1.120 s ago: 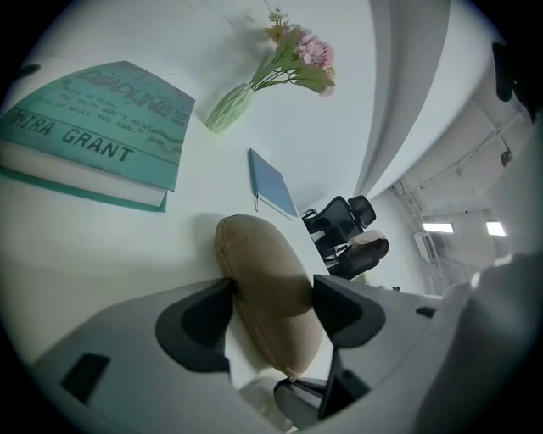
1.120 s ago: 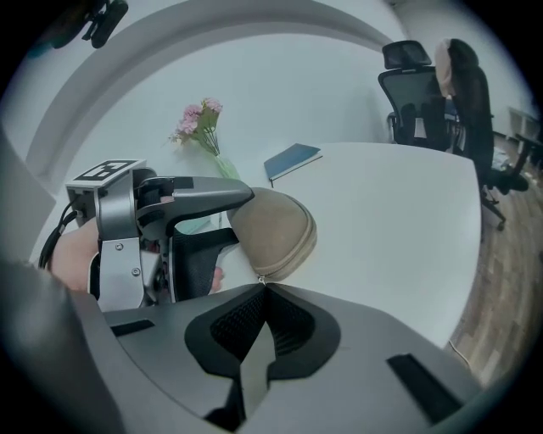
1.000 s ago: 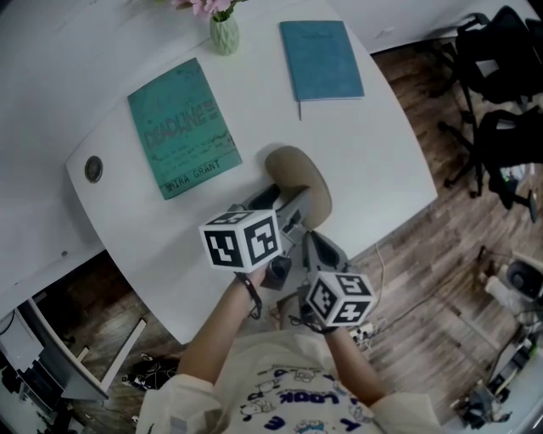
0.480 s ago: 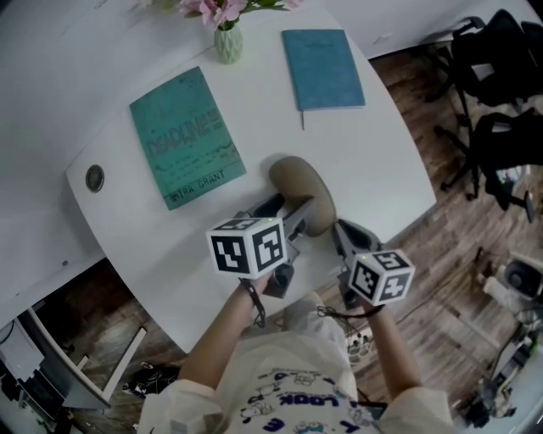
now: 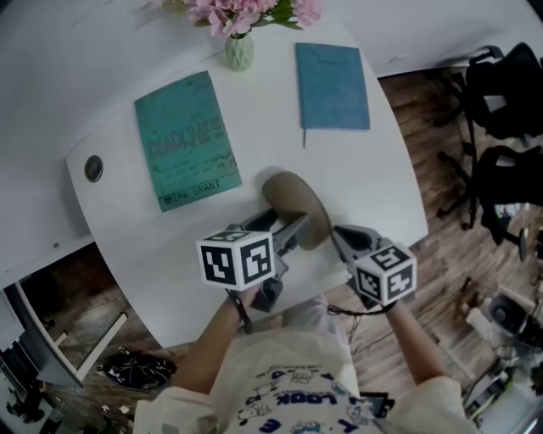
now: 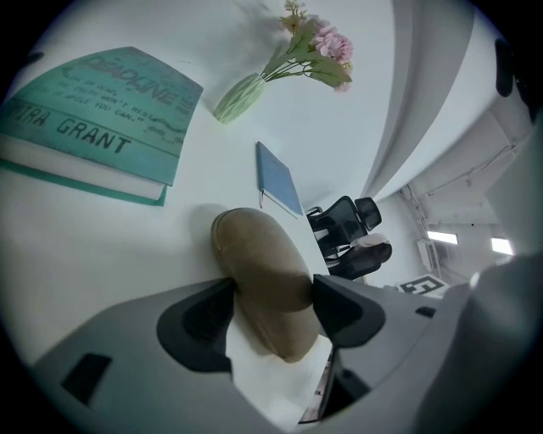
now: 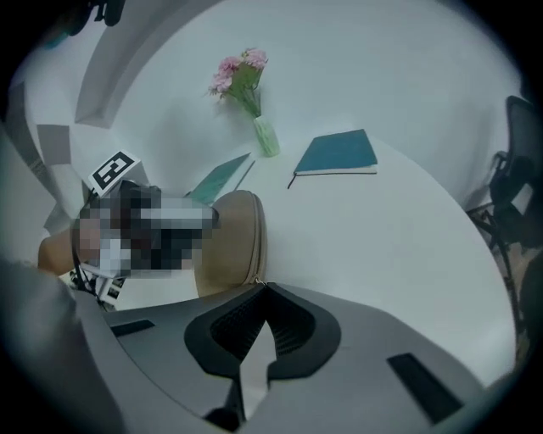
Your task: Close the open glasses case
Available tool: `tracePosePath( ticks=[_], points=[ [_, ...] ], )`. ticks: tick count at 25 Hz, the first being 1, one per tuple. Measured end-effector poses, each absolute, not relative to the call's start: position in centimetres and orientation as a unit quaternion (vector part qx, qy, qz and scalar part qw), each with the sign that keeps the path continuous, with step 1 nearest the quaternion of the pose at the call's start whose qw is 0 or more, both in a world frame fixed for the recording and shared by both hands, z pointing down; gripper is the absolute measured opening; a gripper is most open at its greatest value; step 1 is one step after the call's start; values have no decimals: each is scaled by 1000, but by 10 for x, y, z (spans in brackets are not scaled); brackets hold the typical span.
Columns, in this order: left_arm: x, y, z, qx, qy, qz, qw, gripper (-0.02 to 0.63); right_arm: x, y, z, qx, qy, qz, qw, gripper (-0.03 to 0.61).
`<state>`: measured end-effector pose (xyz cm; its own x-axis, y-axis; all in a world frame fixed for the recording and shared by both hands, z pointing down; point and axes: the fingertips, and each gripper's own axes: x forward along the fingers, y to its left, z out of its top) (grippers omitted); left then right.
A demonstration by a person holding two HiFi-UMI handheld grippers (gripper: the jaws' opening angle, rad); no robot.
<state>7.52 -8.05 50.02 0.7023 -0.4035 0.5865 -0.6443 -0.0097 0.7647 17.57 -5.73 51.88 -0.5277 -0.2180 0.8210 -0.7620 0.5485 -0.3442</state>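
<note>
The bench [image 5: 373, 186] is white with a rounded edge and stands over a wood floor [image 5: 441, 280]. Two black chairs [image 5: 509, 93] stand off its right side.

A green book [image 5: 185, 140] lies flat on the left half of the bench. A blue notebook [image 5: 333, 85] lies flat at the far right, well apart from the book.

The case [image 5: 297, 208] is tan and oval. It lies on the bench near the front edge, between the book and the right rim, and it appears closed. A seam runs along its side in the right gripper view [image 7: 253, 237].

The left claw [image 5: 284, 230] grips the near end of the case. In the left gripper view [image 6: 273, 292] one jaw presses on each side of the shell and the case runs away between them.

The right claw [image 5: 341, 236] is closed and holds nothing. In the right gripper view [image 7: 265, 292] its jaws meet tip to tip. The tips sit just beside the near corner of the case. Contact with the case cannot be confirmed.

A pale green vase [image 5: 239, 51] stands at the far edge between book and notebook and holds pink flowers [image 5: 246, 13].

A round grommet [image 5: 93, 168] sits in the bench top near the left rim.
</note>
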Motion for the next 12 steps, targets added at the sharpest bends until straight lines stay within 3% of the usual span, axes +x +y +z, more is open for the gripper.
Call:
tracePosePath(
  ticks=[12],
  points=[
    [79,-83,498,681,-407,97,601,293,156,-107,520,110,-841,275,452,2]
  ],
)
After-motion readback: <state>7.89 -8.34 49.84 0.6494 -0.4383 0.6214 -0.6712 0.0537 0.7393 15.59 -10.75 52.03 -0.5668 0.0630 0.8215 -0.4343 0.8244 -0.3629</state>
